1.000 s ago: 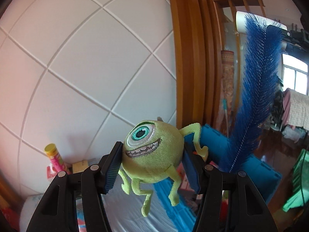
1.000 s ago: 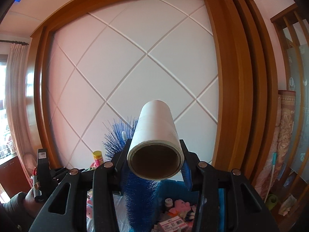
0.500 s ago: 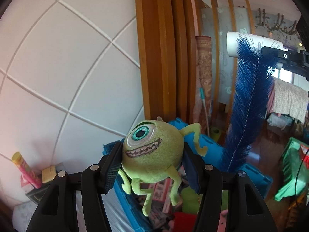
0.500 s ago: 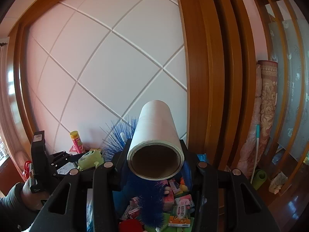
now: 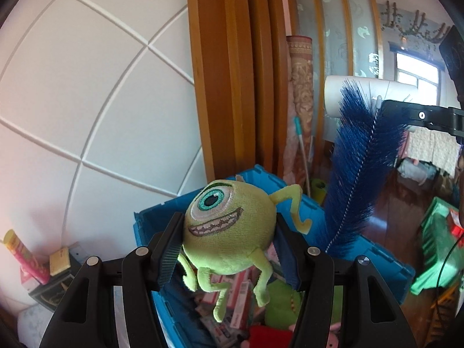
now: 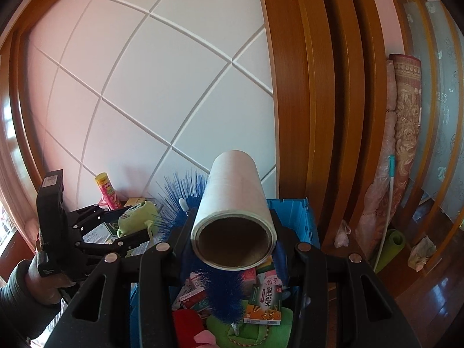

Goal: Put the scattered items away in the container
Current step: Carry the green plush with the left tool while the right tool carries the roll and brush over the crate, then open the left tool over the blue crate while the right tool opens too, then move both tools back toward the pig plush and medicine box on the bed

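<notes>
Both hand-held grippers hang loaded over the open blue crate (image 5: 385, 264), which already holds boxes (image 6: 265, 301), a red thing and green plush. On the left, the hand-held gripper (image 5: 229, 249) is clamped on a green one-eyed plush (image 5: 229, 232), its pads pressing the round body from both sides while the thin legs dangle free over the crate's near-left corner. On the right, the hand-held gripper (image 6: 232, 249) is clamped on two things at once: a white roll (image 6: 235, 206) lying lengthwise between the pads with its cardboard core facing the camera, and a blue bristle brush (image 6: 224, 293) pinched alongside it, one end hanging down into the crate and the other fanning up behind the roll. A sleeved hand (image 6: 43, 284) holds the left tool, which sits just beside the right one. The likeliest trouble, as I judge it, is the double grip: the roll is smooth and round, the brush is springy, so either may slip or swing out first, and on release the roll could tip over the crate's right rim onto the wooden floor (image 6: 429, 298). The brush is long, and may end up propped across the rim rather than inside. The plush sits near the crate's left edge, so letting go too early could bounce it off the wall of the crate. With the tools this close, the bristles may also snag the left fingers.
</notes>
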Available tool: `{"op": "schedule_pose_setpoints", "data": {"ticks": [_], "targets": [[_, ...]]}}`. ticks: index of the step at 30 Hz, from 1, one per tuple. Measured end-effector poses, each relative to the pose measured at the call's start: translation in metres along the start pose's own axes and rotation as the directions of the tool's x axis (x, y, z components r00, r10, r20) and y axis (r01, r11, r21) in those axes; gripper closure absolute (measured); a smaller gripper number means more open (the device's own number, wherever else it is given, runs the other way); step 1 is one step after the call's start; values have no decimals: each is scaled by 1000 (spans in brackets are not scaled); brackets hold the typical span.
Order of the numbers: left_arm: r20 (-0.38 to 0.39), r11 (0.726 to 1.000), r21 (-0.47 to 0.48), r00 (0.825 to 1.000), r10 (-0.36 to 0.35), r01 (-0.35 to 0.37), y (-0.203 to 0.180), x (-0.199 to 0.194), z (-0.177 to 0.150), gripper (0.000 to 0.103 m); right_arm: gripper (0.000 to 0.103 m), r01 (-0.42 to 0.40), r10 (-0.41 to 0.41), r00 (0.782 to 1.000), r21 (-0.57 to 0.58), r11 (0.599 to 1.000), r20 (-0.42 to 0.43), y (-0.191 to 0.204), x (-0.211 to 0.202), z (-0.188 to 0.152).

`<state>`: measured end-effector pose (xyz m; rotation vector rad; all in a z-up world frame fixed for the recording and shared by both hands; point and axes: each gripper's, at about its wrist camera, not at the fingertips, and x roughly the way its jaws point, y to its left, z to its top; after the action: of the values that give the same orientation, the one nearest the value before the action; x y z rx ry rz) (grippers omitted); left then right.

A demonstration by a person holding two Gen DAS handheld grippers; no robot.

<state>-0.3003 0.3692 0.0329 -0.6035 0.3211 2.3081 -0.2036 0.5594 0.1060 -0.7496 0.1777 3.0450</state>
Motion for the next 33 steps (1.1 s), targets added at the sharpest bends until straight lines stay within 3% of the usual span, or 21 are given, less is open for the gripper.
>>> {"op": "schedule_pose_setpoints", "data": {"ticks": [9, 10, 11, 12, 13, 17, 33], "targets": [[-23, 1000, -7, 1000, 20, -20, -3, 19, 4, 43, 60, -14, 14, 1000, 10, 1000, -3, -12, 15, 1], [-25, 999, -14, 999, 46, -46, -3, 21, 4, 40, 59, -7, 7, 1000, 11, 1000, 4, -13, 16, 1], [-32, 997, -22, 997, 76, -76, -2, 23, 5, 23, 55, 7, -7, 1000, 2, 1000, 6, -12, 18, 0], [-45, 996, -31, 995, 87, -89, 0, 27, 4, 3, 20, 17, -17, 1000, -14, 1000, -7, -11, 22, 0], [-54, 996, -41, 995, 80, -83, 2, 29, 3, 0, 0, 19, -19, 1000, -27, 999, -16, -9, 26, -1], [-65, 996, -50, 995, 76, -80, 8, 33, -2, 0, 0, -33, 33, 999, 0, 999, -33, -12, 37, -7], [-95, 997, -32, 993, 64, -67, 7, 20, -10, 0, 0, -69, 71, 995, 28, 997, -73, 2, 35, -29]]}}
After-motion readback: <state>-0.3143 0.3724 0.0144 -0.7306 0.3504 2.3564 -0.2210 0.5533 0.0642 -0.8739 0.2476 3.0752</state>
